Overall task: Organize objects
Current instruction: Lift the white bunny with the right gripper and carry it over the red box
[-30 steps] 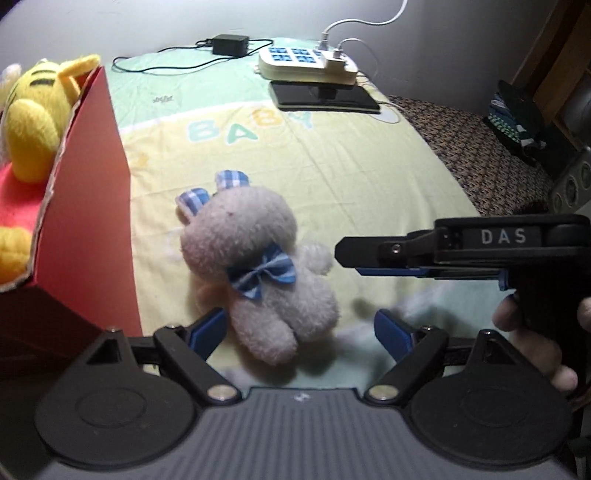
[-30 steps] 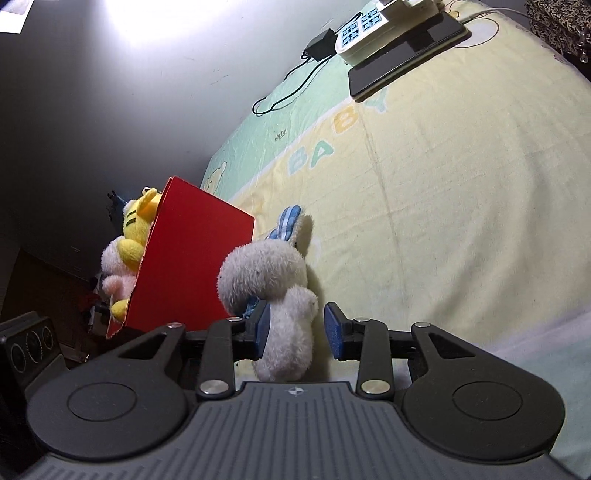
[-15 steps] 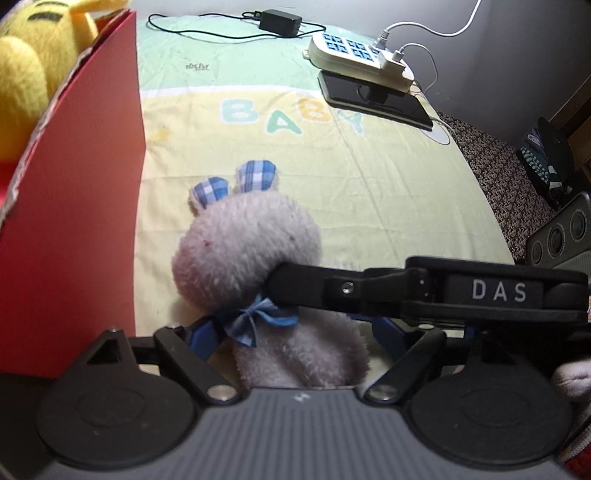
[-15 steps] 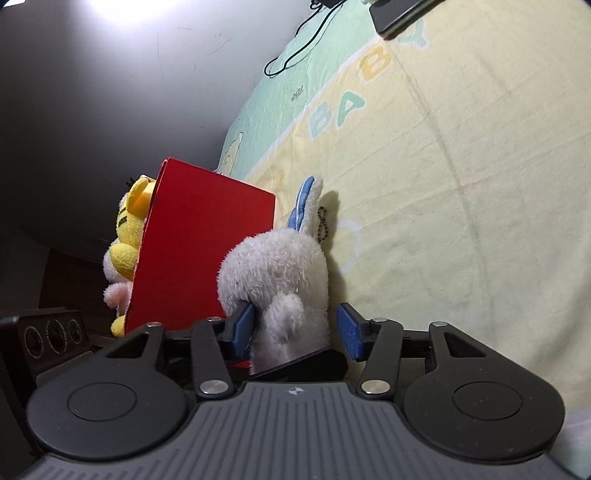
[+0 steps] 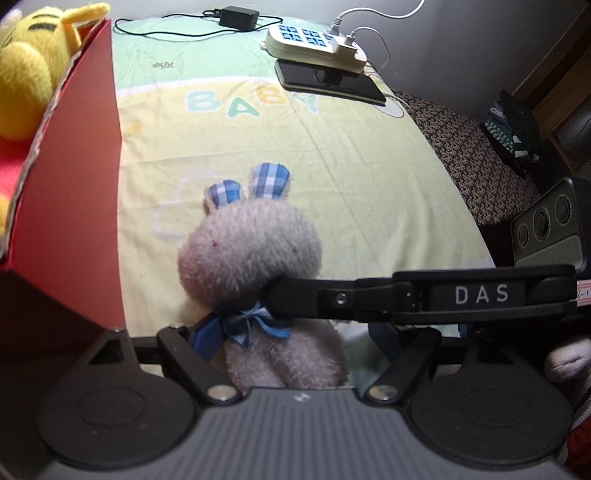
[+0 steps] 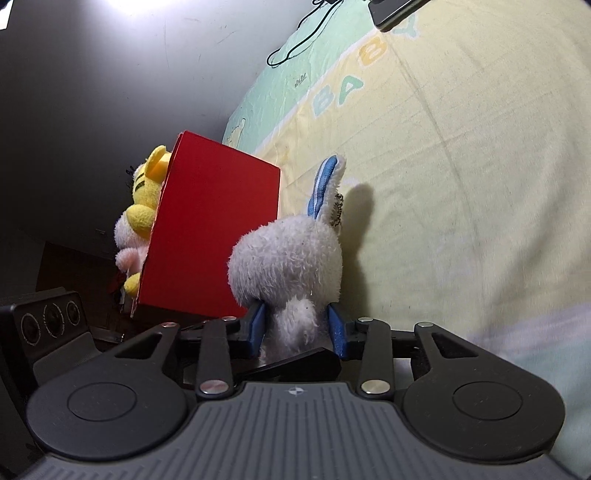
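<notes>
A grey plush rabbit [image 5: 251,258] with blue checked ears and a blue bow lies on the yellow "BABY" sheet [image 5: 332,155]. My left gripper [image 5: 291,339] is open with its jaws on either side of the rabbit's body. My right gripper [image 6: 297,328] is shut on the rabbit [image 6: 288,266] at its neck and arm; in the left wrist view its black finger [image 5: 369,299] crosses from the right to the rabbit's neck. A red box [image 5: 70,206] stands just left of the rabbit and holds a yellow plush toy [image 5: 29,62]. The box also shows in the right wrist view [image 6: 210,229].
A white power strip [image 5: 314,44] with cables rests on a black tablet [image 5: 332,79] at the far end of the bed. A black adapter [image 5: 238,16] lies beside it. A dark patterned cover [image 5: 469,155] and a black speaker [image 5: 550,236] are on the right.
Both grippers have moved in on the rabbit. My right gripper has closed on its neck and arm. The left jaws now straddle its body.
</notes>
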A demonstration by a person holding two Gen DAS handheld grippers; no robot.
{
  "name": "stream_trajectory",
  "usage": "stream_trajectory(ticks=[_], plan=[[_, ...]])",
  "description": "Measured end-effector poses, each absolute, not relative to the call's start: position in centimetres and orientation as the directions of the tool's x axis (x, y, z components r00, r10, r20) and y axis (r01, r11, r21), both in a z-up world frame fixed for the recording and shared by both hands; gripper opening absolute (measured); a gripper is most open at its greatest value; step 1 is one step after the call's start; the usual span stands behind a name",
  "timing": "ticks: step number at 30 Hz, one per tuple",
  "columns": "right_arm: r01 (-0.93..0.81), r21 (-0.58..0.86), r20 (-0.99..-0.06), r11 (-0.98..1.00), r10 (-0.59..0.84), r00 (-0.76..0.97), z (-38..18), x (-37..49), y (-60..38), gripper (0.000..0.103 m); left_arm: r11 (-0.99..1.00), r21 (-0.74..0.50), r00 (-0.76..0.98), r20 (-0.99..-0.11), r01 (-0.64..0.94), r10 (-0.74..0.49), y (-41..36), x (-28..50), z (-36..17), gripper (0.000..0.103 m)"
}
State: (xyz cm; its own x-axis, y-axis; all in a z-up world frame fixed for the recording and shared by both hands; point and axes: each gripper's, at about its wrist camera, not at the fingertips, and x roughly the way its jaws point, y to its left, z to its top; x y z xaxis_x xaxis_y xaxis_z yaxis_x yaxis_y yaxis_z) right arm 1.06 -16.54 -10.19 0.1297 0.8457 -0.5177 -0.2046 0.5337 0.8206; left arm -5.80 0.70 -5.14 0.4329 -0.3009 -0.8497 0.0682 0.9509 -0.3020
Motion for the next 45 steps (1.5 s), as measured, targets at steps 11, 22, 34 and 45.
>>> stream_trajectory(ticks=[11, 22, 34, 45], plan=[[-0.199, 0.805, -0.535, 0.559, 0.828, 0.167, -7.6, -3.1, -15.1, 0.039, 0.937, -0.285, 0.445, -0.826, 0.201, -0.347, 2.2, -9.2, -2.7, 0.081], [-0.333, 0.753, -0.497, 0.567, 0.822, 0.278, -1.8, -6.8, -12.0, 0.039, 0.91, -0.218, 0.565, -0.726, 0.351, -0.392, 5.7, -12.9, 2.6, 0.081], [-0.479, 0.667, -0.428, 0.57, 0.82, 0.38, 3.5, -9.3, -7.9, 0.039, 0.904, -0.157, 0.692, -0.596, 0.397, -0.407, 10.4, -15.8, 7.2, 0.082], [-0.602, 0.636, -0.368, 0.483, 0.875, 0.314, 5.6, -8.5, 0.0, 0.04, 0.959, -0.111, 0.793, -0.542, 0.261, -0.279, 17.4, -17.6, 9.5, 0.082]])
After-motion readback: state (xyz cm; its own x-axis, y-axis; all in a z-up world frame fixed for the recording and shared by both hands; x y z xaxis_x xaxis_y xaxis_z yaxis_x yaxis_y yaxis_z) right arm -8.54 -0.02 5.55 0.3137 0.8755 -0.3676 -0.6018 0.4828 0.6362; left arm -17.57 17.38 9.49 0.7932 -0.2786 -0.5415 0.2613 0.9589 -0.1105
